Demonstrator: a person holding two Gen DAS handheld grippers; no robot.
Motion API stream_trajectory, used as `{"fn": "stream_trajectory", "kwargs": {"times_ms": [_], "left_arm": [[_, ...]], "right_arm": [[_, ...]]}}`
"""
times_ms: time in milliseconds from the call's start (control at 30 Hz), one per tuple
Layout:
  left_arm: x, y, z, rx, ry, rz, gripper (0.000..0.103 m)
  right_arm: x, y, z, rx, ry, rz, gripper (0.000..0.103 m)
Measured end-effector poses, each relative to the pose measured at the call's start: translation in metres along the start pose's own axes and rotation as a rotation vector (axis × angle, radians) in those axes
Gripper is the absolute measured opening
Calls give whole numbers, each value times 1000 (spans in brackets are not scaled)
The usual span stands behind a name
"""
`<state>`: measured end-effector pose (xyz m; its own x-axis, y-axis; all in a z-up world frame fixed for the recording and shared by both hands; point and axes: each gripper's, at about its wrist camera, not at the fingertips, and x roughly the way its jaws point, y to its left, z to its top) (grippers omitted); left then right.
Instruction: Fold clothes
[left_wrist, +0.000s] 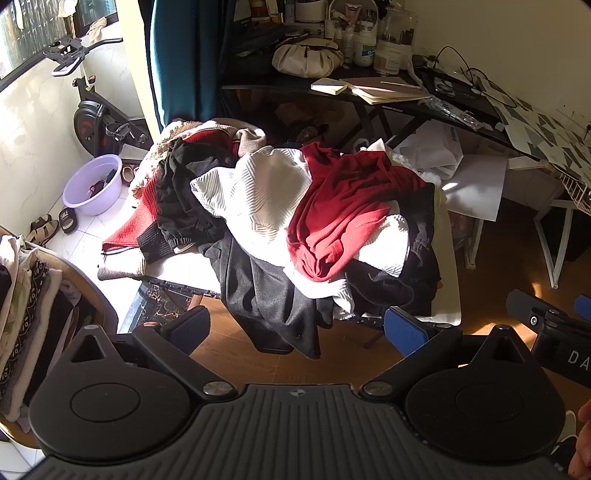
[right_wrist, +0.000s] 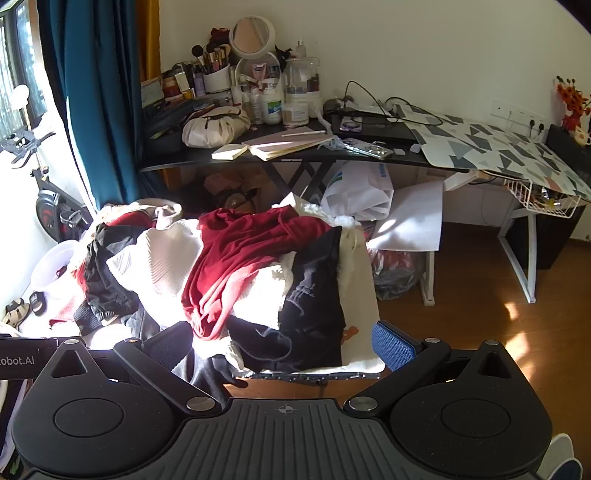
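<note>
Ribbed black housing fills the bottom of both wrist views; above it the left gripper (left_wrist: 297, 326) has its two blue-padded fingers (left_wrist: 405, 334) spread as wide as they go, with nothing between them but wooden floor (left_wrist: 258, 363) and the hanging edge of a black garment (left_wrist: 269, 295); the right gripper (right_wrist: 282, 345) is likewise spread wide, its pads clear of any cloth, though the front of the heap shows in the gap between them.

Just ahead of both grippers lies the pile of clothes (left_wrist: 288, 206), heaped unfolded on a low surface whose pale cover (right_wrist: 364, 306) shows at the right edge; on top is a dark red garment (left_wrist: 343, 214) draped over a white ribbed-knit piece (left_wrist: 255, 192); black clothing (right_wrist: 314, 291) sprawls along the right and front, and a red knit with a dark cuff (left_wrist: 136, 221) trails off the left side.

Part of the right gripper's body (left_wrist: 554, 328) shows at the right edge of the left view; a stack of folded fabrics (left_wrist: 22, 317) sits at the lower left of that view; a lilac basin (left_wrist: 92, 184) and sandals (left_wrist: 44, 227) rest on white tiles near an exercise bike (left_wrist: 96, 122).

Behind the pile stands a black desk (right_wrist: 207, 157) crowded with cosmetics, a round mirror (right_wrist: 252, 35), a cream pouch (right_wrist: 216, 127) and an open notebook (right_wrist: 288, 142); a teal curtain (right_wrist: 99, 99) hangs at the left.
</note>
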<state>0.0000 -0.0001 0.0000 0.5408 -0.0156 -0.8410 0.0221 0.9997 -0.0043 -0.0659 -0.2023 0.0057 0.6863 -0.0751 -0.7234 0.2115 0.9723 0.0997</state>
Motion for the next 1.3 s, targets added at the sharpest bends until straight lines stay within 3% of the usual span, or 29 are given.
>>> {"fn": "stream_trajectory", "kwargs": {"times_ms": [1300], "left_arm": [[7, 3, -5, 20, 50, 34, 102]], "right_arm": [[9, 9, -7, -52, 80, -56, 102]]}}
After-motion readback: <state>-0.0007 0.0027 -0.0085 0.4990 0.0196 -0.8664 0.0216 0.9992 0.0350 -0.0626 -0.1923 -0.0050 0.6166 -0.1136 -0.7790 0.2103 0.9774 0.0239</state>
